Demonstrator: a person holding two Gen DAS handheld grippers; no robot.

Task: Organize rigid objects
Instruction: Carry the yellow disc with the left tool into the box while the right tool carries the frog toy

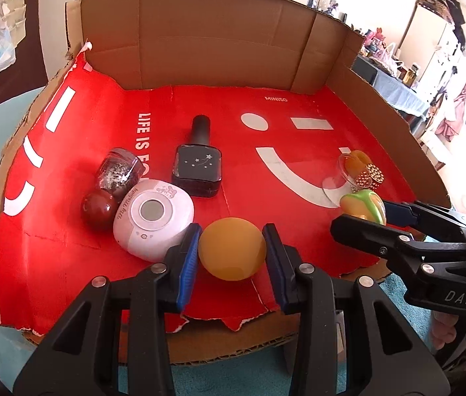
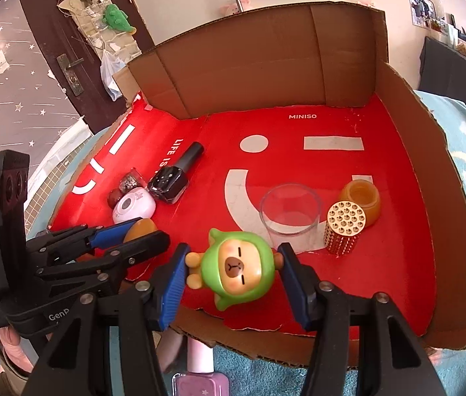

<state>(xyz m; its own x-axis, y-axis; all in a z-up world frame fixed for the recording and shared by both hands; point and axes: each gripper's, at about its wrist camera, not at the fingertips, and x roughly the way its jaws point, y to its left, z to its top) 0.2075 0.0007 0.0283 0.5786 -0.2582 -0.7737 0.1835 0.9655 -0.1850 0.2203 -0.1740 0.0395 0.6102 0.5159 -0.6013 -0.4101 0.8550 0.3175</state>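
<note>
Orange ball (image 1: 232, 248) sits squeezed between the left gripper's (image 1: 232, 257) jaws. At 3 o'clock, the right gripper (image 2: 233, 274) jaws hug a green toy (image 2: 237, 269), maybe touching.

**What is hidden, cropped or unclear**

In the left wrist view, the white slogan (image 1: 144, 138) on the red cardboard tray (image 1: 68, 231) is cut short behind the white round device (image 1: 153, 219). The dark red ball (image 1: 98, 210) sits partly behind that device. At the right, the green figurine (image 1: 363, 205) is partly blocked by the right gripper (image 1: 369, 214).

In the right wrist view, a pink bottle (image 2: 200, 373) is cropped by the bottom edge. The orange ball (image 2: 140, 227) peeks from behind the left gripper (image 2: 134, 232). Shelf clutter at upper right is too small to identify.
</note>
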